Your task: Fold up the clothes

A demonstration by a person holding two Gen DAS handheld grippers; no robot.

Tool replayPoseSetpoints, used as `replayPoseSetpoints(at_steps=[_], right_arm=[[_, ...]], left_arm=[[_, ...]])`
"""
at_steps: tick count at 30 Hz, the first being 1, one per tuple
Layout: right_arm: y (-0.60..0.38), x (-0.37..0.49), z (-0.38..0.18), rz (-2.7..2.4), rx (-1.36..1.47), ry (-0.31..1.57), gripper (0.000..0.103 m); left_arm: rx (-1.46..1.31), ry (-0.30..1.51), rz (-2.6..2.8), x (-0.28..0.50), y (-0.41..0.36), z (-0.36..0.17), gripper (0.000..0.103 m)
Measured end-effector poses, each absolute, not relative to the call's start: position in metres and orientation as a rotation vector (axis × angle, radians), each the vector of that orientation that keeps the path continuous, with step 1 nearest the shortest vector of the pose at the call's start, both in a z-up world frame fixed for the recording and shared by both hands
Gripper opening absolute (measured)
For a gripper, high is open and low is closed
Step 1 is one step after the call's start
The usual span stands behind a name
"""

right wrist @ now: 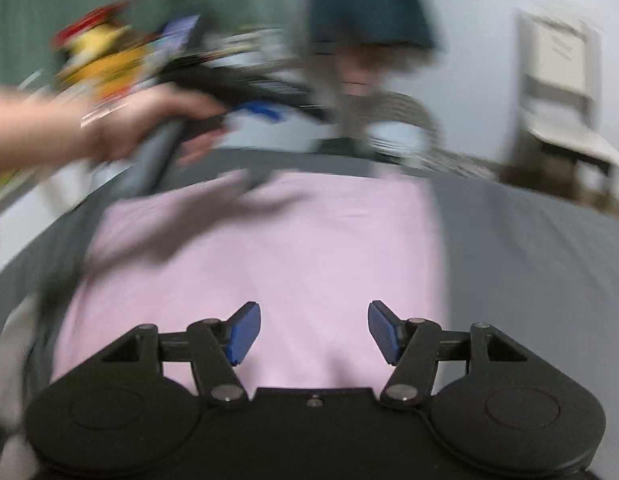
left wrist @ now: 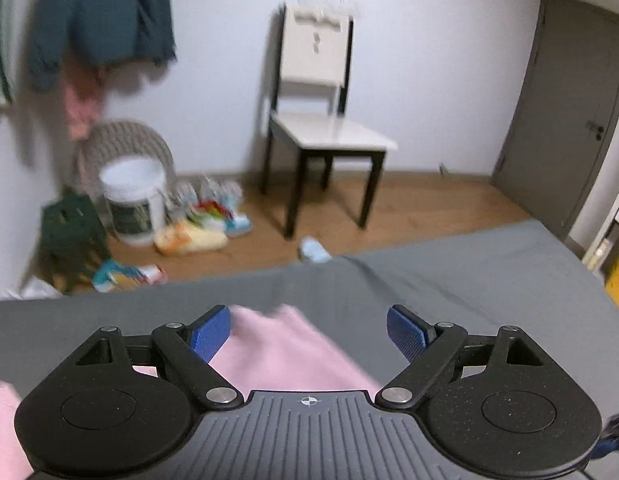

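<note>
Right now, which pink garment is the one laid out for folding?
The pink garment on the bed, flat on the grey sheet. The other pink garment hangs by the wall under a teal top.

left hand-held gripper (left wrist: pixel 309 334) agape, right hand-held gripper (right wrist: pixel 314 332) agape

Matt pink cloth garment (right wrist: pixel 261 256) on grey bedsheet (left wrist: pixel 469 272)

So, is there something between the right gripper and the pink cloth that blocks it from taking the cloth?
Nothing visible does. The right gripper is open above the pink cloth, which lies flat on the grey bed. Only bare fabric shows between its fingers. The left gripper is farther away, near the cloth's far edge.
</note>
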State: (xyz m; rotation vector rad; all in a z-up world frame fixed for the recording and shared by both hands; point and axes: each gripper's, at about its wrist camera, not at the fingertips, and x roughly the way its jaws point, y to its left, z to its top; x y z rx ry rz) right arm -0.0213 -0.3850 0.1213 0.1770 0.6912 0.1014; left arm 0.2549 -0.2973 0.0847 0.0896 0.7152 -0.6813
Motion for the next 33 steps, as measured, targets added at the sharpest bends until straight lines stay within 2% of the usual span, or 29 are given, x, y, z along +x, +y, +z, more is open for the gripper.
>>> replayPoseSetpoints(at_steps=[3,4,5,6,7,8,10,12,13,14,18,21,23,26,27,28,29,31,33], right_arm=[[-0.447,-0.015,0.115,0.032,0.37,0.726,0.056],[-0.464,-0.015,0.108,0.028,0.428,0.74,0.052],[-0.479,-0.013,0.1,0.022,0.484,0.757,0.05],[-0.489,-0.011,0.09,0.011,0.532,0.781,0.049],[-0.497,-0.009,0.08,0.01,0.58,0.805,0.045],[-0.501,-0.006,0.069,0.018,0.623,0.829,0.042],[-0.503,0.001,0.054,0.038,0.667,0.87,0.04],[-0.5,0.004,0.049,0.045,0.669,0.875,0.039],[-0.499,0.005,0.048,0.048,0.666,0.873,0.039],[-0.497,0.006,0.047,0.05,0.663,0.871,0.039],[-0.489,0.005,0.045,0.063,0.639,0.845,0.039],[-0.477,0.005,0.042,0.059,0.579,0.843,0.025],[-0.467,0.008,0.043,0.053,0.513,0.841,0.011],[-0.451,0.008,0.048,0.048,0.421,0.824,0.007],[-0.446,0.007,0.05,0.054,0.396,0.815,0.007],[-0.442,0.006,0.052,0.055,0.381,0.812,0.007],[-0.44,0.006,0.054,0.054,0.372,0.809,0.007],[-0.437,0.005,0.056,0.057,0.367,0.808,0.008],[-0.439,0.004,0.056,0.055,0.369,0.809,0.008]], left_arm=[[0.148,0.79,-0.651,0.257,-0.339,0.062,0.085],[0.178,0.809,-0.629,0.26,-0.348,0.054,0.08],[0.209,0.839,-0.6,0.264,-0.358,0.045,0.068],[0.224,0.873,-0.564,0.269,-0.363,0.036,0.063],[0.223,0.914,-0.53,0.273,-0.369,0.029,0.052],[0.209,0.945,-0.503,0.276,-0.374,0.024,0.047],[0.179,0.964,-0.472,0.279,-0.375,0.016,0.042],[0.16,0.946,-0.468,0.283,-0.372,0.012,0.024],[0.138,0.943,-0.46,0.284,-0.368,0.011,0.008],[0.097,0.943,-0.453,0.285,-0.361,0.01,0.001],[-0.068,0.92,-0.422,0.281,-0.327,0.009,0.001],[-0.126,0.905,-0.376,0.278,-0.299,0.003,0.001],[-0.167,0.896,-0.387,0.274,-0.283,0.001,0.002],[-0.209,0.865,-0.447,0.271,-0.281,0.004,0.003],[-0.226,0.856,-0.463,0.271,-0.284,0.006,0.007],[-0.246,0.848,-0.475,0.272,-0.288,0.007,0.023],[-0.259,0.836,-0.482,0.272,-0.294,0.008,0.046],[-0.255,0.791,-0.478,0.272,-0.308,0.01,0.075],[-0.216,0.748,-0.436,0.271,-0.326,0.012,0.076]])
